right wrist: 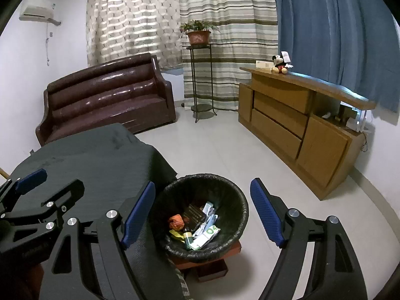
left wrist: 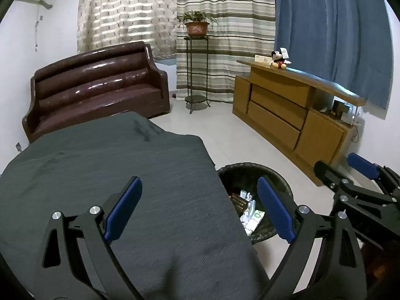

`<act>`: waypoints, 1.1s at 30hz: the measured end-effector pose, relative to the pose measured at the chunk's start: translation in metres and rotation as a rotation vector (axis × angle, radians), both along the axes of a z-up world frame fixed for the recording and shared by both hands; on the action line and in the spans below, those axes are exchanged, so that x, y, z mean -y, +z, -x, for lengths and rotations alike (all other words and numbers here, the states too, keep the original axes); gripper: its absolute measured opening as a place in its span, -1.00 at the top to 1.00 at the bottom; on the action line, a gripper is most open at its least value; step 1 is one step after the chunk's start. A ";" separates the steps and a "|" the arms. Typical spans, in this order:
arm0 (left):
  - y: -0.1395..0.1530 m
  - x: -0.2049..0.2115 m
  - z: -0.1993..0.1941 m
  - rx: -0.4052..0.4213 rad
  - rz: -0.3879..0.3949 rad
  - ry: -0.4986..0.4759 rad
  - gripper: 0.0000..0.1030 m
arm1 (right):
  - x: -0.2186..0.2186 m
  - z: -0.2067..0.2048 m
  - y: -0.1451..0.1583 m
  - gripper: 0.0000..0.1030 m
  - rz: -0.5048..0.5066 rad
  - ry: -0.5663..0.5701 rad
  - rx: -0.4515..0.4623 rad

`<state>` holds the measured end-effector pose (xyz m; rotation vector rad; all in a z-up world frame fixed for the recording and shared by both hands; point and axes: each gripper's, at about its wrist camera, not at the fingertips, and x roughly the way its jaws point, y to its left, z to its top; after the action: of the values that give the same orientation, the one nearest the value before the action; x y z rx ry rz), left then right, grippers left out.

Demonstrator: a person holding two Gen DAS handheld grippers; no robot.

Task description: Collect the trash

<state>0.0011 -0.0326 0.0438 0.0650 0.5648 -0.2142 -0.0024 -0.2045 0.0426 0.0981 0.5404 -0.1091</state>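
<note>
A table (left wrist: 100,175) under dark grey woven cloth stands on a pale tiled floor (right wrist: 225,145) near a glossy brown sofa (right wrist: 105,100), and beside it a round black-lined bin (right wrist: 232,200) holds crumpled wrappers (right wrist: 207,232), while the left gripper (left wrist: 200,210) and right gripper (right wrist: 202,215) stand wide, empty.
</note>
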 end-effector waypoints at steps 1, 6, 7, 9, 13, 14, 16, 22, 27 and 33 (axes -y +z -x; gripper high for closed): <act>0.001 -0.001 0.002 0.003 0.000 0.002 -0.77 | -0.002 0.003 0.001 -0.48 0.001 0.001 0.004; 0.007 -0.007 0.008 0.020 0.012 0.012 -0.78 | -0.004 0.008 0.006 -0.48 0.006 0.002 0.022; 0.007 -0.008 0.009 0.021 0.013 0.012 -0.78 | -0.004 0.009 0.006 -0.48 0.007 0.002 0.023; 0.008 -0.008 0.010 0.025 0.014 0.013 -0.78 | -0.003 0.009 0.006 -0.48 0.008 -0.001 0.026; 0.009 -0.009 0.010 0.025 0.016 0.014 -0.78 | -0.004 0.009 0.006 -0.48 0.009 -0.004 0.028; 0.008 -0.009 0.010 0.026 0.015 0.013 -0.78 | -0.003 0.009 0.006 -0.48 0.009 -0.002 0.027; 0.008 -0.009 0.010 0.025 0.016 0.014 -0.78 | -0.003 0.009 0.006 -0.48 0.009 -0.001 0.027; 0.008 -0.009 0.010 0.022 0.014 0.012 -0.78 | -0.004 0.009 0.006 -0.48 0.007 -0.002 0.026; 0.008 -0.010 0.012 0.021 0.015 0.012 -0.78 | -0.004 0.010 0.006 -0.48 0.009 -0.002 0.028; 0.008 -0.010 0.012 0.022 0.016 0.013 -0.78 | -0.003 0.009 0.005 -0.48 0.009 -0.002 0.026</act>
<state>-0.0105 -0.0228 0.0516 0.0486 0.5410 -0.2049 -0.0112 -0.2010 0.0480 0.0912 0.5141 -0.1117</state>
